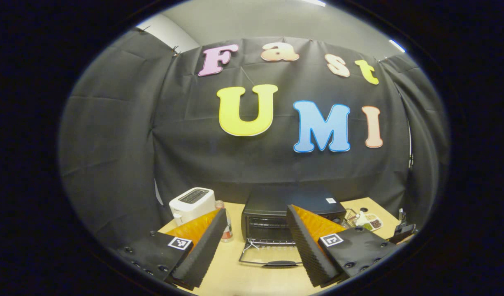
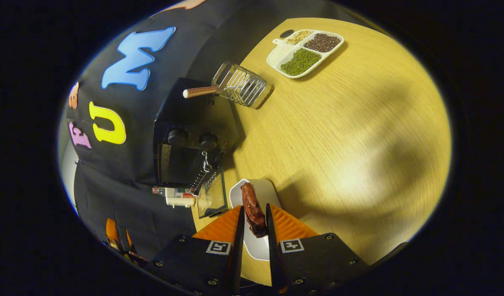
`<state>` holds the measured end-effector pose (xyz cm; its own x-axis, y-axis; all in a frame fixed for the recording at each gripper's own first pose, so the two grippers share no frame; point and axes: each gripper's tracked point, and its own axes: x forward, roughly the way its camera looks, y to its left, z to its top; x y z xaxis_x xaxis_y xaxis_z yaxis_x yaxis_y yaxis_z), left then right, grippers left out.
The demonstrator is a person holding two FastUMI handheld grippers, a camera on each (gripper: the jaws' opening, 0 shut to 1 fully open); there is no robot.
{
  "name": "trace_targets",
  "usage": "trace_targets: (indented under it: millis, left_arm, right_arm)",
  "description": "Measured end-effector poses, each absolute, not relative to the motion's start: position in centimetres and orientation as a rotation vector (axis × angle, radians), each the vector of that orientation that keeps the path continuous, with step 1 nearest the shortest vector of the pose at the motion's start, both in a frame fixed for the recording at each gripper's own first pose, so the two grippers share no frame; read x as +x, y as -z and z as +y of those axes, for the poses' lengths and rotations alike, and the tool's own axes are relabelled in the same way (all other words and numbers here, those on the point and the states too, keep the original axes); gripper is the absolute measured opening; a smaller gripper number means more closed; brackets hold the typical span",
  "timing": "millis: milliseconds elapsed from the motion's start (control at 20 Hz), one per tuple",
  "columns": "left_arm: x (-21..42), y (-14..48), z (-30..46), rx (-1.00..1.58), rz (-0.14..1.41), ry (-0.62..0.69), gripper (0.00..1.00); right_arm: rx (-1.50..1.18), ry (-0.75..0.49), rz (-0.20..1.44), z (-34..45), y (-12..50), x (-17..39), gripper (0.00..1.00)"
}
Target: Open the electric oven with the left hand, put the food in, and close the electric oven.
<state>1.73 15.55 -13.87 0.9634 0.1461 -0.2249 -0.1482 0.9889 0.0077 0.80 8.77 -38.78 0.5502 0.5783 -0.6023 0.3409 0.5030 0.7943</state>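
The right hand-held gripper [image 2: 254,224] is clamped on the food [image 2: 253,209], its length running forward toward the open oven [image 2: 186,152] ahead-left; the left hand-held gripper [image 1: 256,238] is open.

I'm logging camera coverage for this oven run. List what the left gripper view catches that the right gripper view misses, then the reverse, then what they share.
Left gripper view alone: the white toaster and the left gripper, open, facing the oven.

Right gripper view alone: the right gripper shut on the reddish-brown food above a white plate, plus the oven's two knobs.

Both: the black oven with its door down, the wire rack, the bean tray, the wooden table.
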Motion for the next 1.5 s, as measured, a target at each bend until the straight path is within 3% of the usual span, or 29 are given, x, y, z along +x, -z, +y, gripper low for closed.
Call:
trace_targets:
  millis: [50,800,1150,1500]
  left_arm:
    - [1.8,13.9,15.4,-0.007,0.228,-0.145,1.00]
    - [3.6,12.9,13.3,0.016,0.195,-0.036,1.00]
    - [3.8,11.3,13.8,0.035,0.149,0.002,0.99]
    - [3.5,7.5,17.2,0.004,0.082,-0.002,1.00]
  right_arm:
    - [1.068,-0.177,1.026,9.7,40.3,1.7,0.12]
    - [1.191,-0.321,0.867,10.7,30.9,1.9,0.12]
    - [1.189,-0.380,0.787,14.8,27.5,5.2,0.12]
    - [1.204,-0.374,0.781,20.7,27.9,9.6,0.12]
